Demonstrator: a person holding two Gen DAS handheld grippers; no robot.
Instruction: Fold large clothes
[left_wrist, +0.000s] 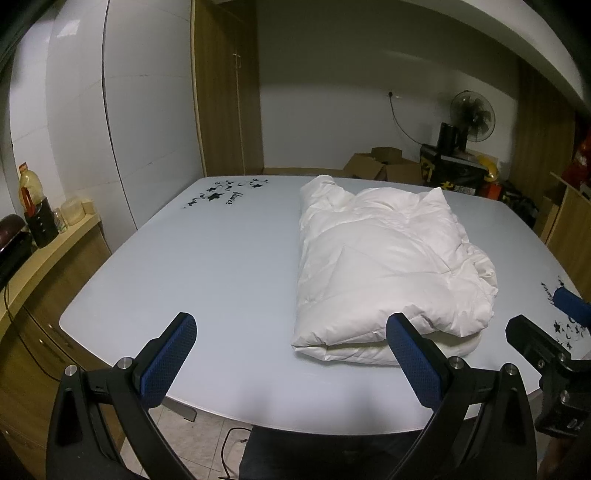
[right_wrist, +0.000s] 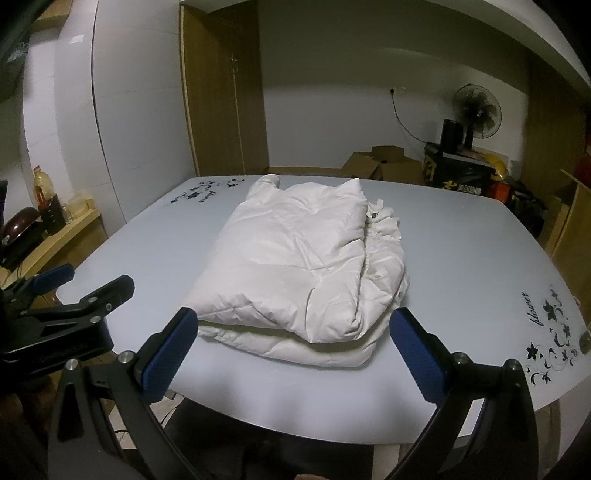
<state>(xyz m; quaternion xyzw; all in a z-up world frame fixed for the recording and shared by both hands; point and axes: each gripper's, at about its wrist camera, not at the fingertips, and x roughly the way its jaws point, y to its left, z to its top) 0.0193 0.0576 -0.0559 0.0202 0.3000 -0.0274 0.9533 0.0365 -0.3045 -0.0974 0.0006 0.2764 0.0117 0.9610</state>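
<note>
A white puffy jacket (left_wrist: 384, 258) lies folded into a thick rectangle on the pale blue table (left_wrist: 207, 266). In the right wrist view the jacket (right_wrist: 303, 266) lies straight ahead on the table (right_wrist: 461, 266). My left gripper (left_wrist: 291, 332) is open and empty, held above the table's near edge, left of the jacket. My right gripper (right_wrist: 293, 326) is open and empty, just short of the jacket's near edge. The right gripper also shows at the right of the left wrist view (left_wrist: 546, 317), and the left gripper at the left of the right wrist view (right_wrist: 88, 284).
Black flower prints mark the table's corners (right_wrist: 550, 332). A wooden counter with a bottle and jars (left_wrist: 40, 221) stands to the left. Cardboard boxes (left_wrist: 380, 166), a fan (left_wrist: 472, 114) and crates stand behind the table. A wooden wardrobe (right_wrist: 225, 92) stands at the back.
</note>
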